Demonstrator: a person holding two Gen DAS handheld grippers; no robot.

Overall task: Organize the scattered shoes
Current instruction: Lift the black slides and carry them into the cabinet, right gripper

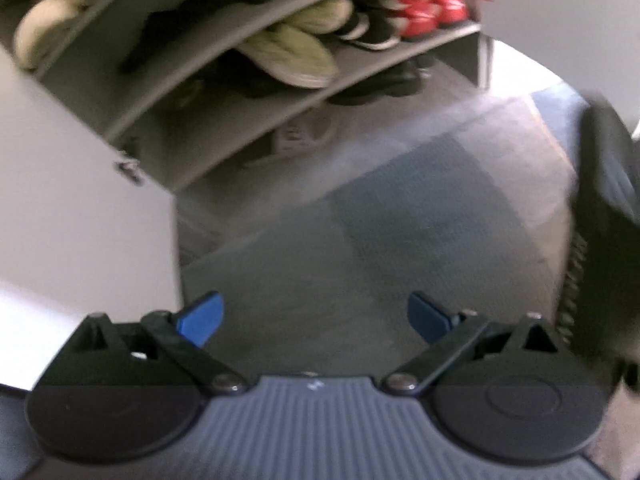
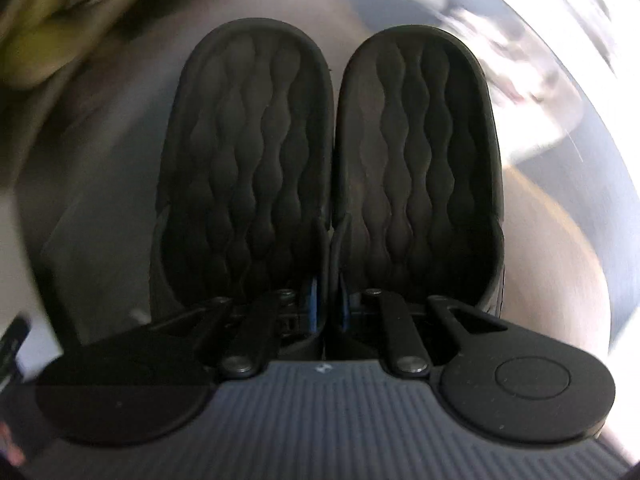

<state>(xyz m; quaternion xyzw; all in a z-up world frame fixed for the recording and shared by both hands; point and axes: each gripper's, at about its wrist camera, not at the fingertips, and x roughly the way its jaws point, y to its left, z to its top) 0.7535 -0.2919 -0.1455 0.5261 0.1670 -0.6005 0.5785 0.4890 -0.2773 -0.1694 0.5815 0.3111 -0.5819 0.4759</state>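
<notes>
My right gripper [image 2: 327, 312] has its jaws pinched nearly together on the inner edges of two black slippers [image 2: 328, 168]. The pair sits side by side, touching along the middle seam, wavy footbeds facing my camera and toes pointing away. The blue pads [image 2: 313, 306] show only as thin slivers on either side of the clamped edges. Behind the slippers everything smears into grey and white blur; a greenish shape at the upper left is probably shoes on the rack, though I cannot be sure.

My left gripper [image 1: 316, 318] has its jaws spread wide with nothing between them, blue pads [image 1: 202, 320] well apart, aimed down at a grey mat [image 1: 360, 248] on the floor. A dark ribbed object [image 1: 600, 240] fills the right edge of that view. Beyond the mat stands a grey shoe rack [image 1: 248, 120] with slanted shelves. On the shelves I see olive shoes [image 1: 292, 48], black-and-white sneakers [image 1: 372, 32] just beside them, red shoes [image 1: 432, 8] farther right, pale shoes [image 1: 48, 20] at the upper left, and dark shoes [image 1: 384, 80] on the lowest shelf.
</notes>
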